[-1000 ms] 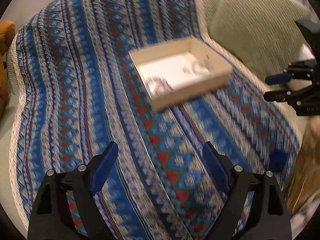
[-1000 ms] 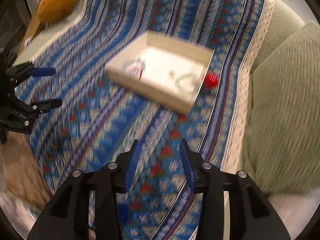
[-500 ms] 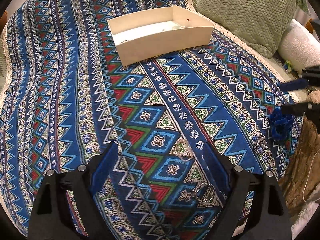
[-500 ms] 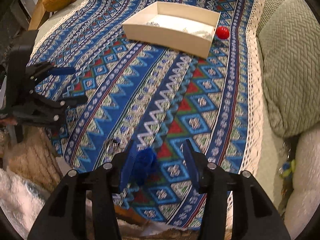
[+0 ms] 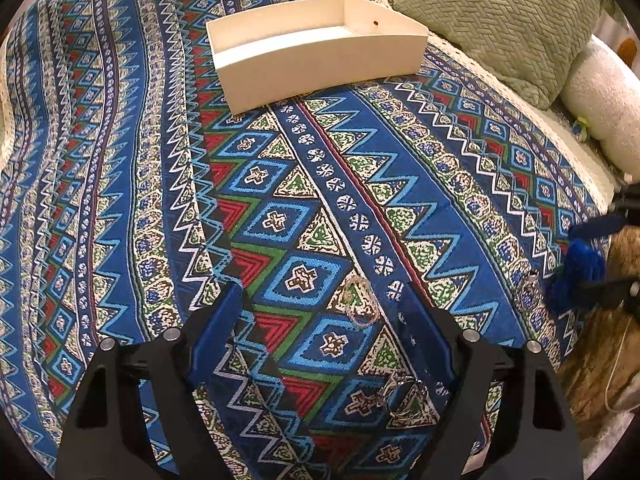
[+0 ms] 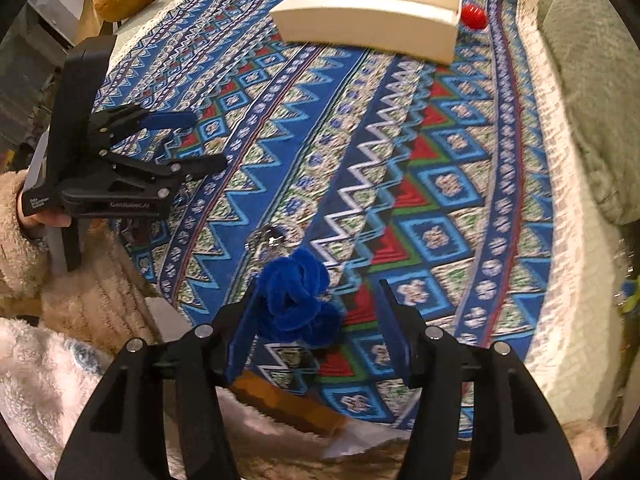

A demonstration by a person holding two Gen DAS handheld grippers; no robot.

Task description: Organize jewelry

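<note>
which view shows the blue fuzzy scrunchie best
The right wrist view: the blue scrunchie sits large between the open right gripper fingers. The left wrist view shows it only small at the far right edge.

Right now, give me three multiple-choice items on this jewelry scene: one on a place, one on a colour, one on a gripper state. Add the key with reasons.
1. Where does the red ball lie?
A. inside the cream tray
B. on the blanket beside the cream tray's far right corner
C. between the left gripper's fingers

2. What colour is the fuzzy scrunchie in front of the right gripper?
A. blue
B. yellow
C. white

3. How does the left gripper stand?
A. shut on the clear bracelet
B. shut on nothing
C. open above the patterned blanket

Key: 1 B, the ball rests on cloth outside the tray wall. 2 A, its pile is deep blue. 3 C, its fingers stand wide apart, with the clear bracelet lying loose between them.
</note>
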